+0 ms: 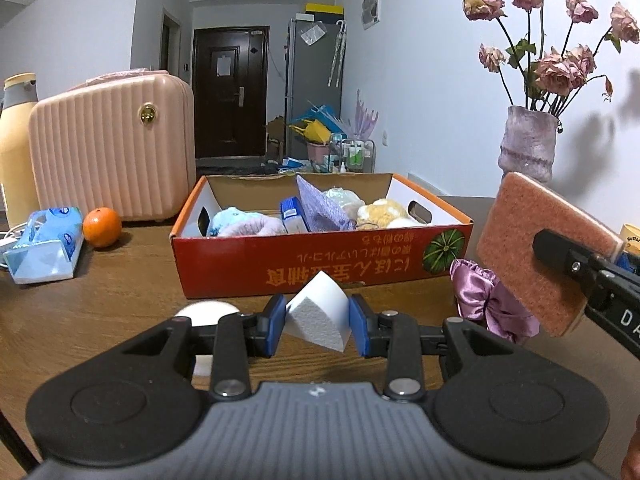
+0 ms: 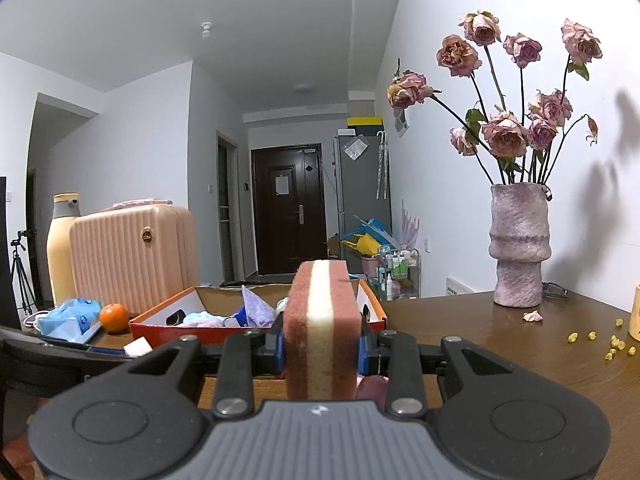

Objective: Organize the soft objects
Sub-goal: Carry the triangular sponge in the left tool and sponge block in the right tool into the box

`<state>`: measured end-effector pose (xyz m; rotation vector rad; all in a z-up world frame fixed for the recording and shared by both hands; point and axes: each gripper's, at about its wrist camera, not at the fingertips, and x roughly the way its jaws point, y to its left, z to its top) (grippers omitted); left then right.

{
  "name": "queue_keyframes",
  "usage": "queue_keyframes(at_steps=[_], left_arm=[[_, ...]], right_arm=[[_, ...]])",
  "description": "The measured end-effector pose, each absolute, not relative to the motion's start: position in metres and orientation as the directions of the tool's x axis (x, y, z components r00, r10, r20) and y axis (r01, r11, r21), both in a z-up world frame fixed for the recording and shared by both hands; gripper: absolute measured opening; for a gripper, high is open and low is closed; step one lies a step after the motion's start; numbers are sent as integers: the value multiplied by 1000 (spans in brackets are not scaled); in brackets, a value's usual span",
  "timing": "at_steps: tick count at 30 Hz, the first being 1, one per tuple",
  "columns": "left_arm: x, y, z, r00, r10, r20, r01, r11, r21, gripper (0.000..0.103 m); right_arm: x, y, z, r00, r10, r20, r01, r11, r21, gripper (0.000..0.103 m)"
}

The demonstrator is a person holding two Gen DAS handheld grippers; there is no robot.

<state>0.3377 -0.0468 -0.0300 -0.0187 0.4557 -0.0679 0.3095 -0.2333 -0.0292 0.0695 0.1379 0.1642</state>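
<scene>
My left gripper (image 1: 318, 322) is shut on a white foam wedge (image 1: 318, 316), held just above the wooden table in front of a red cardboard box (image 1: 320, 264). The box holds several soft things: a blue and pink fluffy cloth (image 1: 244, 222), a purple cloth (image 1: 322, 206), a yellow plush (image 1: 382, 212). My right gripper (image 2: 322, 344) is shut on a pink scouring sponge (image 2: 322, 328) with a cream middle layer, held upright. In the left wrist view that sponge (image 1: 536, 252) hangs to the right of the box. A purple satin scrunchie (image 1: 486, 296) lies under it.
A pink ribbed case (image 1: 112, 144), a yellow bottle (image 1: 16, 140), a tissue pack (image 1: 44, 240) and an orange (image 1: 102, 226) stand left of the box. A vase of dried roses (image 2: 520, 240) stands on the right. Yellow crumbs (image 2: 612, 344) lie near a cup edge.
</scene>
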Motion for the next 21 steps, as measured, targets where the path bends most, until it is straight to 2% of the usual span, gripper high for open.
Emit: queue_keyframes(at_steps=[21], left_arm=[[358, -33, -8, 930, -30, -367, 0, 997, -80, 36]], right_arm=[[339, -212, -27, 979, 168, -117, -160, 984, 76, 30]])
